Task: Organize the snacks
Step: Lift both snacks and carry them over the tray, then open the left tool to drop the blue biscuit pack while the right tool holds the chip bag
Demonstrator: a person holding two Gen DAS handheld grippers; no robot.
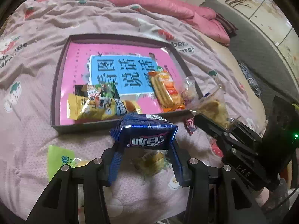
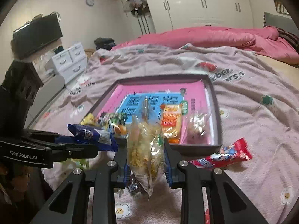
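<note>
Tray (image 1: 56, 93) half full of snacks, left claw (image 1: 145, 149) pinching blue packet (image 1: 147, 132), right claw (image 2: 145, 156) pinching clear bag (image 2: 143, 145), red wrapper (image 2: 224, 156) beside.

Left wrist view: looks forward and steeply down along the left gripper (image 1: 145, 149), close above the bedspread (image 1: 37, 112), facing the tray (image 1: 56, 93) just ahead. Right wrist view: set to the right of the other, tilted less steeply along the right gripper (image 2: 146, 153), reaching the wardrobe (image 2: 196, 3). Shared: the tray, the bedspread, the pink quilt (image 1: 149, 1), each other's gripper.
</note>
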